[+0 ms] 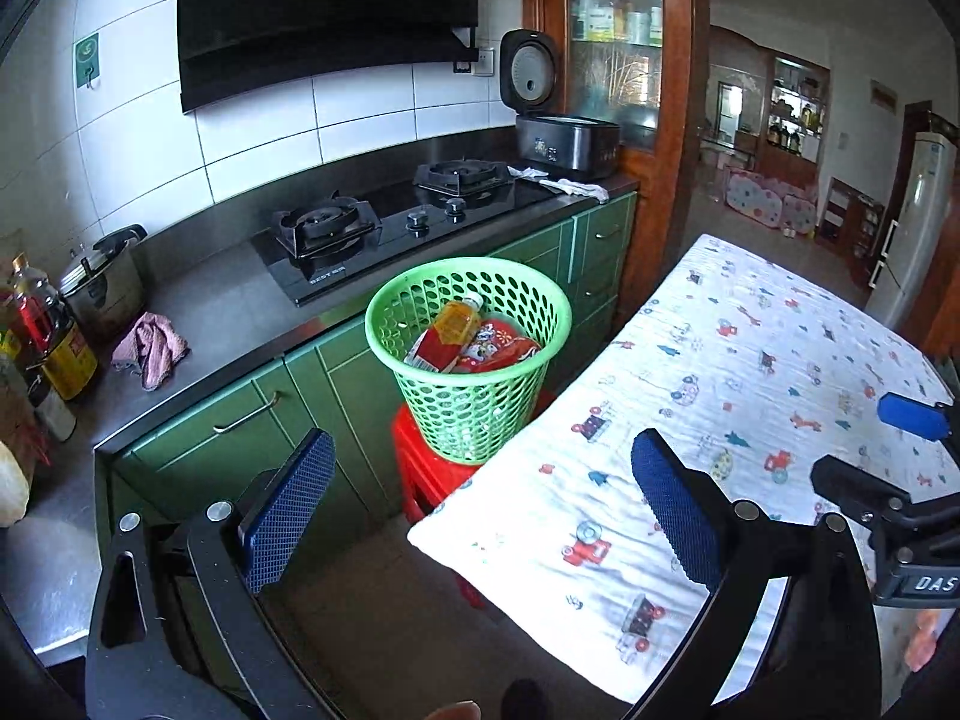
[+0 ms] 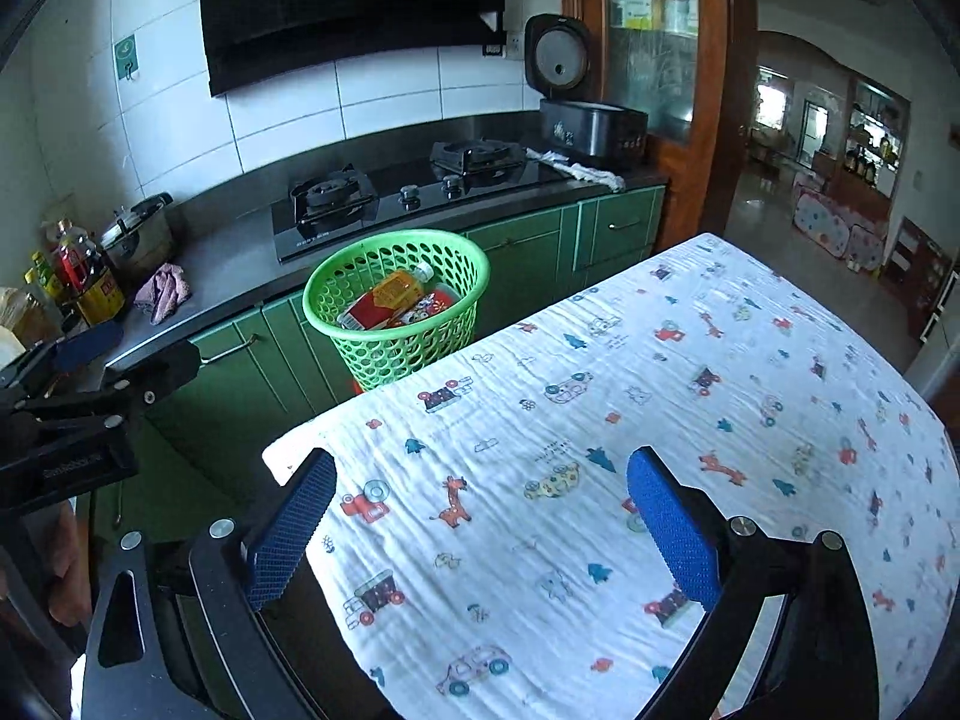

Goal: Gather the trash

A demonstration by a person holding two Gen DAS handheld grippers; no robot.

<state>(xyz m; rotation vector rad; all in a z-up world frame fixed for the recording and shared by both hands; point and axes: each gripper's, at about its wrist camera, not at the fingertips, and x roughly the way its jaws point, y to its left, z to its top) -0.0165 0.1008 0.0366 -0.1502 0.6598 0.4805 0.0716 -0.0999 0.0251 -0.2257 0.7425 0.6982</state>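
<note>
Both my left gripper (image 1: 480,504) and right gripper (image 2: 480,516) are wide open, holding nothing. Trash is in the green basket (image 1: 543,300): a plastic bottle (image 1: 447,330), probably light and slippery, so I'd grab mid-body; crinkly wrapper (image 1: 498,348) beside it.

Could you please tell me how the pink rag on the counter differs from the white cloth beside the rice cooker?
The pink rag lies bunched in a heap left of the stove; the white cloth lies stretched out flat to its right, near the rice cooker. Both rest on the dark counter.
</note>
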